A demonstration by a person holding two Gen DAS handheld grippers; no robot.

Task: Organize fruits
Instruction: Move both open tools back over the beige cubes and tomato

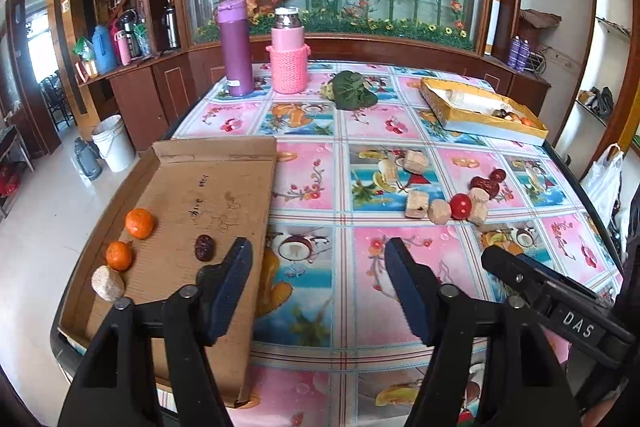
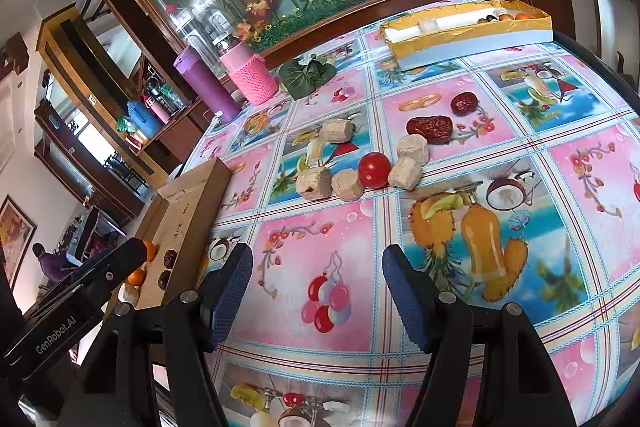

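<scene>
My left gripper (image 1: 318, 261) and right gripper (image 2: 317, 267) both gape empty; the cherry tomato (image 2: 374, 169) lies ahead of my right fingers, the cardboard tray (image 1: 208, 187) under my left fingers.

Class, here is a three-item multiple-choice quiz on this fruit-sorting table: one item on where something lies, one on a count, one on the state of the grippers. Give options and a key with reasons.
1. Where does the red tomato lie?
A. In the cardboard tray
B. On the tablecloth among the beige snack blocks
C. In the gold box

2. How many oranges lie in the cardboard tray?
A. Two
B. Four
C. None

3. How do the two grippers stand?
A. Both shut on fruit
B. Left shut on an orange, right open
C. Both open and holding nothing

Key:
1. B, it sits on the cloth beside a beige block.
2. A, one orange and a second orange show there.
3. C, the left gripper and right gripper have jaws spread with only table between.
</scene>
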